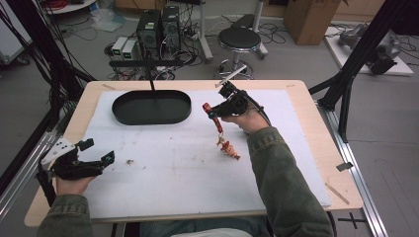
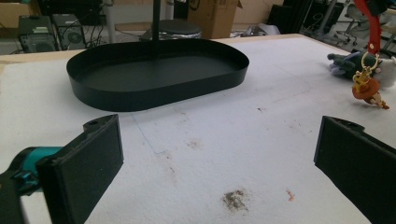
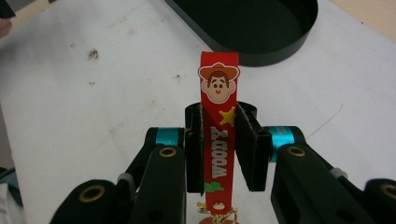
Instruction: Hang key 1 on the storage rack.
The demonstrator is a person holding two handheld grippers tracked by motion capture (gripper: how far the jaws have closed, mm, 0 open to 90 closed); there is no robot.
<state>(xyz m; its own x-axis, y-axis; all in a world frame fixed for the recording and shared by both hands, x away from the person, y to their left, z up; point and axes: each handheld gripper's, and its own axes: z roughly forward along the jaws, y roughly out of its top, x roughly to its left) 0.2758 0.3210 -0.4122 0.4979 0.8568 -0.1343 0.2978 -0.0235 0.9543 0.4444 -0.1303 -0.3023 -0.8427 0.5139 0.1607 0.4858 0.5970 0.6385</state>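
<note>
A red keychain strap [image 3: 218, 135] printed with a cartoon cowboy face and lettering stands between the jaws of my right gripper [image 3: 219, 149], which is shut on it. In the high view the right gripper [image 1: 213, 110] is raised over the middle of the white mat, and the strap [image 1: 214, 117] hangs down from it with a small orange figure charm [image 1: 228, 147] dangling just above the mat. The same charm [image 2: 367, 88] hangs at the right of the left gripper view. My left gripper [image 1: 99, 150] rests low at the front left, jaws wide apart with nothing between them.
A black oval tray [image 1: 151, 107] with an upright black post [image 1: 150, 79] sits at the back left of the white mat [image 1: 188, 163]. A small dark stain [image 1: 130, 161] marks the mat near the left gripper. A stool and computer cases stand on the floor behind the table.
</note>
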